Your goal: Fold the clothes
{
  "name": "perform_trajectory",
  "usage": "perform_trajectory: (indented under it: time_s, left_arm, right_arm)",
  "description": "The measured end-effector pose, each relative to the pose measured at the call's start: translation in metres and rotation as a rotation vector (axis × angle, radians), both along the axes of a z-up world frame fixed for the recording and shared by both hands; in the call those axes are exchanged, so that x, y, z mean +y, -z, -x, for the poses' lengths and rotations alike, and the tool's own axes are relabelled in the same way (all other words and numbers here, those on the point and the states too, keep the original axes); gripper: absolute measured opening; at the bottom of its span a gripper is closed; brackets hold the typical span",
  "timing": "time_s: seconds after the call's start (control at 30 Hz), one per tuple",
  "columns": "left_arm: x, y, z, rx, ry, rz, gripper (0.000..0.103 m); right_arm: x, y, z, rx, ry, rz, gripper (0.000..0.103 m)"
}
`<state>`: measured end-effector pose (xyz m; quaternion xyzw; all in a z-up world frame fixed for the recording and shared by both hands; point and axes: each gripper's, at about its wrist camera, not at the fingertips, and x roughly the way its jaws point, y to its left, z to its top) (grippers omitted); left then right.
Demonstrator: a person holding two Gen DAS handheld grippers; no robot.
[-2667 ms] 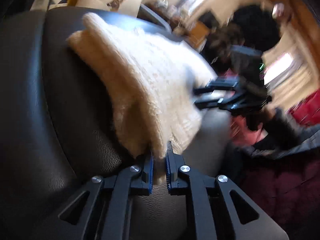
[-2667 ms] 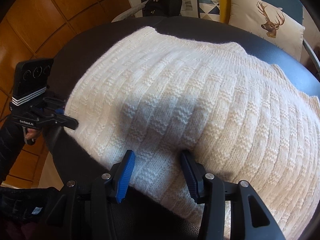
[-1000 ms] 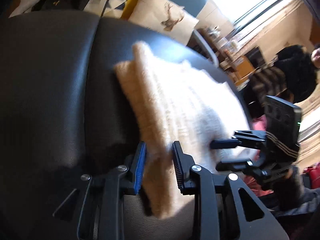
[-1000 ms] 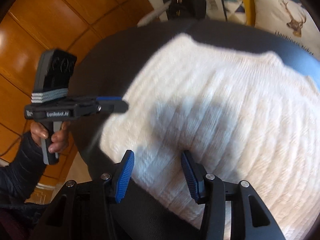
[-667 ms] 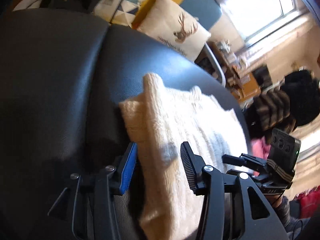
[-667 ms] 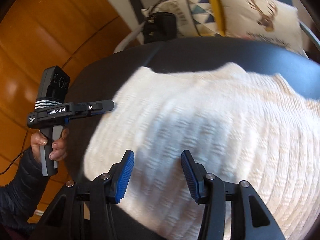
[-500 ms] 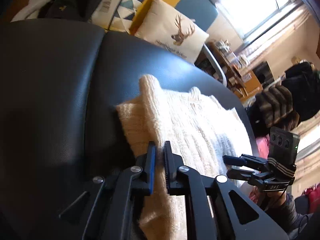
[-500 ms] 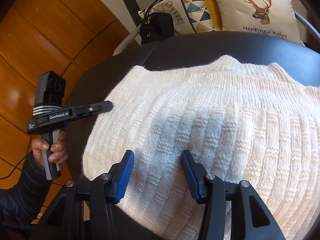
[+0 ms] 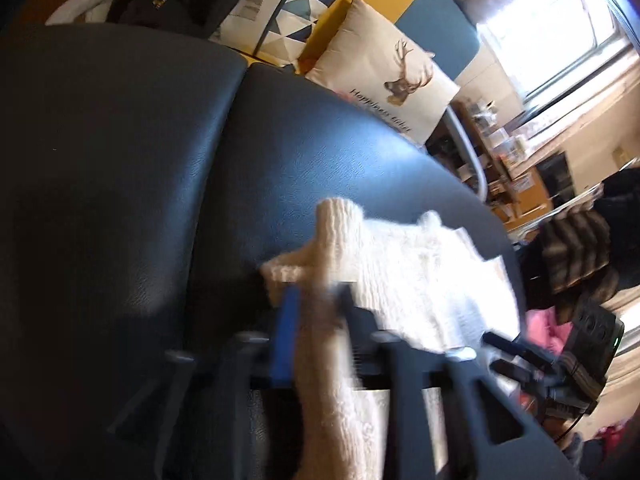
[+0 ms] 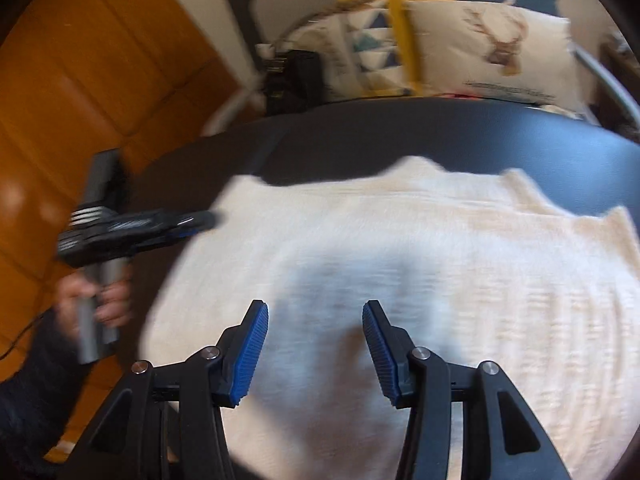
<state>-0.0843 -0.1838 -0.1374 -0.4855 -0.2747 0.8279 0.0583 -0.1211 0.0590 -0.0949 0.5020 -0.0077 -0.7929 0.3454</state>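
A cream knitted sweater (image 9: 420, 280) lies folded on a black leather surface (image 9: 120, 160). My left gripper (image 9: 316, 312) is at the sweater's near left edge. A thick fold of knit fills the gap between its blurred fingers while the jaws are opening slightly. In the right wrist view, the same gripper (image 10: 204, 220) meets the sweater (image 10: 400, 260) at its left edge. My right gripper (image 10: 314, 344) hovers open above the sweater's near side with nothing pinched. It also appears low on the right in the left wrist view (image 9: 504, 356).
A deer cushion (image 10: 492, 48), a triangle-pattern cushion (image 9: 280, 12) and a black handbag (image 10: 296, 76) sit beyond the far edge. An orange wooden floor (image 10: 80, 100) lies to the left. A person's hand (image 10: 104, 300) holds the left gripper's handle. A metal rail (image 9: 468, 148) stands at the right.
The left jaws closed onto the sweater's edge fold, then parted a little. The left gripper slid along the surface. The right gripper moved across the sweater and stayed open. Both views are now blurred.
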Motion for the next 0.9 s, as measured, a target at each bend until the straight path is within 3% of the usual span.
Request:
perform_trajectory:
  time_s: [0.1,0.2,0.27,0.3,0.4,0.47,0.53,0.63,0.8,0.9]
  left_arm:
    - [-0.004,0.005,-0.009,-0.011,-0.026,0.025,0.01]
    - [-0.008,0.002,-0.004,-0.004,-0.047,-0.006,0.015]
    - [-0.01,-0.001,0.001,0.003,-0.057,-0.016,0.031]
    - [-0.009,-0.004,0.005,0.01,-0.058,-0.007,0.033]
    - [-0.007,-0.002,0.02,-0.016,-0.04,0.001,0.033]
    - [-0.005,0.002,0.023,-0.032,-0.042,0.048,0.033]
    - [-0.006,0.004,0.02,-0.028,-0.05,0.073,0.021]
    - [-0.013,0.006,0.011,-0.017,-0.072,0.062,0.018]
    - [-0.02,-0.013,0.008,0.027,-0.109,0.066,0.019]
    - [-0.013,-0.034,0.011,0.124,-0.09,0.016,0.031]
  right_arm:
    - [0.007,0.013,0.003,0.009,0.041,-0.077,0.05]
    - [0.01,0.007,0.0,0.019,0.035,-0.06,0.05]
    - [0.009,-0.002,0.0,0.033,0.024,-0.028,0.05]
    - [0.006,-0.001,0.004,0.034,0.009,-0.014,0.05]
    - [0.002,-0.003,0.01,0.048,-0.01,-0.02,0.05]
    - [-0.001,0.0,0.016,0.047,-0.01,-0.047,0.05]
    - [0.002,0.01,0.022,0.042,0.018,-0.121,0.05]
    - [0.008,0.016,0.025,0.031,0.037,-0.092,0.05]
    - [0.016,0.003,0.027,0.039,0.045,-0.035,0.05]
    - [0.019,-0.002,0.032,0.057,0.06,-0.042,0.05]
